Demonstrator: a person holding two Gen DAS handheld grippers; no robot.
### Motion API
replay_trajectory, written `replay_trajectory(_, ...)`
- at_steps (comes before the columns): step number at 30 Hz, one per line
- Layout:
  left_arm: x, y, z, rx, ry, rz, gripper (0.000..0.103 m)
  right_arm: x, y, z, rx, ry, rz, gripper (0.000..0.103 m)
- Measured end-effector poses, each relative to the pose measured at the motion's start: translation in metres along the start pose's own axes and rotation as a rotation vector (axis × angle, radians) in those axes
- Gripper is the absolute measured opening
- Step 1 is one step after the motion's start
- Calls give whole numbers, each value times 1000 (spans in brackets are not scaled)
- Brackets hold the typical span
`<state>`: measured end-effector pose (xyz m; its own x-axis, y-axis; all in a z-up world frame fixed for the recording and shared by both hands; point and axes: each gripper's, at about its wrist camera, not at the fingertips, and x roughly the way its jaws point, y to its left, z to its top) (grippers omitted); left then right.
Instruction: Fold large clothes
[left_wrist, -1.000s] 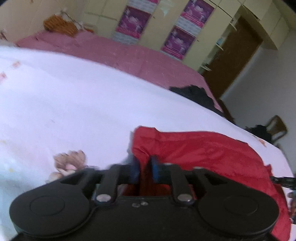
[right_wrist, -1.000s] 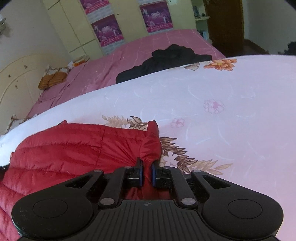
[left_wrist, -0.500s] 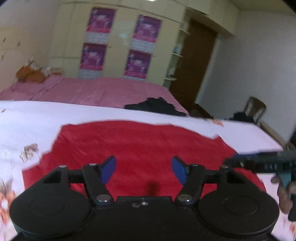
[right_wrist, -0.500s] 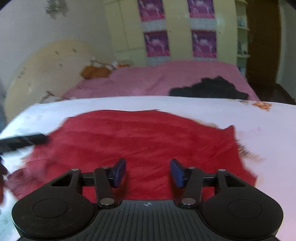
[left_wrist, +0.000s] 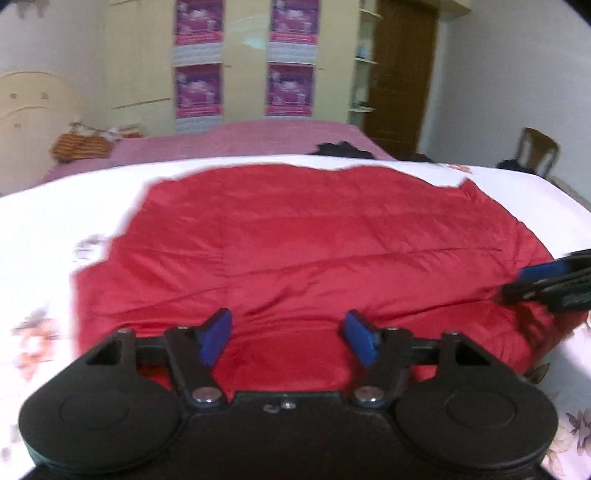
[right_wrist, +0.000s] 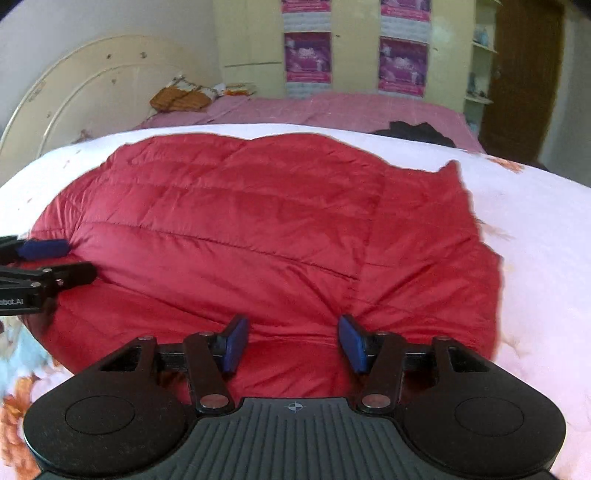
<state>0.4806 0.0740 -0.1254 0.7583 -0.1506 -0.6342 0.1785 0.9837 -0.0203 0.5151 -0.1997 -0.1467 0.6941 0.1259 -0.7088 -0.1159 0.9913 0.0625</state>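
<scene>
Two tools are hovering just above the near edge of the quilted red puffer jacket (left_wrist: 314, 251), lying flat on the white floral bedspread (right_wrist: 535, 221). Left tool (left_wrist: 288, 341) is closing slightly, grasping nothing; right tool (right_wrist: 291, 343) is gaping empty, likely between folds.

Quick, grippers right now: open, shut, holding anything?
Left gripper: open, jaws closing slightly, nothing pinched, above the red jacket.
Right gripper: open, holding nothing, over the same jacket.

Red quilted puffer jacket (left_wrist: 314, 236), spread flat and wide, lying on white floral bedsheet (right_wrist: 535, 236)
</scene>
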Motion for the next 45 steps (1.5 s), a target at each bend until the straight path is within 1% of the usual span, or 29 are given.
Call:
replay_trajectory(2, -19, 8, 5, 2, -28, 29, 68, -29, -4, -3, 17, -62, 28, 54)
replay_trajectory(3, -28, 10, 3, -6, -28, 49, 68, -39, -6, -7, 28, -67, 29, 54)
replay_trajectory(5, -31, 15, -4, -23, 8, 73, 66, -47, -11, -16, 22, -58, 8, 54)
replay_trajectory(8, -24, 23, -19, -45, 59, 91, 66, -32, -21, -32, 38, 26, -44, 53)
replay_trajectory(9, -23, 26, -24, -58, 60, 89, 67, -25, -25, -38, 64, 45, -38, 53)
replay_trajectory(11, -19, 27, -28, -70, 60, 91, 67, -20, -31, -45, 107, 36, -20, 53)
replay_trajectory(16, -16, 21, -30, -52, 54, 112, 67, -19, -27, -44, 109, 28, -40, 53)
replay_trajectory(19, -18, 20, -27, -46, 78, 124, 68, -31, -34, -49, 176, 16, -35, 54)
replay_trajectory(20, -19, 18, -25, -32, 90, 137, 71, -39, -37, -51, 202, 6, -32, 54)
replay_trajectory(22, -30, 12, -21, 2, 84, 203, 87, -54, -48, -61, 263, -4, -16, 54)
replay_trajectory(23, -36, 10, -22, 12, 74, 245, 103, -60, -52, -65, 301, -8, -5, 55)
replay_trajectory(24, -45, 10, -24, 13, 57, 272, 103, -67, -58, -69, 348, -14, 8, 66)
replay_trajectory(25, -53, 12, -26, -5, 49, 269, 103, -74, -64, -76, 401, -21, 22, 75)
replay_trajectory(26, -59, 16, -29, -40, 45, 254, 103, -81, -70, -83, 456, -30, 37, 81)
replay_trajectory(28, -72, 28, -37, -162, 34, 197, 101, -86, -77, -94, 545, -32, 63, 81)
replay_trajectory(29, -76, 37, -43, -245, 27, 146, 98, -90, -80, -100, 592, -38, 77, 80)
replay_trajectory(30, -78, 47, -50, -352, 17, 78, 91, -91, -84, -106, 650, -47, 98, 80)
replay_trajectory(31, -77, 59, -59, -478, 16, 13, 87, -93, -88, -111, 705, -58, 119, 80)
replay_trajectory(32, -74, 70, -68, -591, 16, -38, 79, -93, -92, -115, 766, -73, 146, 80)
replay_trajectory(33, -70, 81, -79, -719, 15, -90, 75, -93, -96, -119, 819, -86, 166, 80)
replay_trajectory(34, -67, 87, -85, -798, 10, -114, 74, -93, -97, -121, 856, -97, 182, 77)
replay_trajectory(35, -65, 92, -91, -863, -16, -133, 74, -94, -100, -122, 881, -101, 201, 69)
replay_trajectory(36, -65, 96, -93, -902, -40, -147, 73, -92, -101, -121, 903, -100, 218, 64)
replay_trajectory(38, -60, 101, -92, -941, -55, -163, 70, -87, -102, -120, 933, -95, 244, 63)
replay_trajectory(43, -42, 112, -84, -964, -71, -170, 61, -67, -99, -110, 968, -111, 258, 63)
replay_trajectory(45, -33, 117, -80, -961, -70, -167, 54, -57, -99, -105, 984, -128, 256, 62)
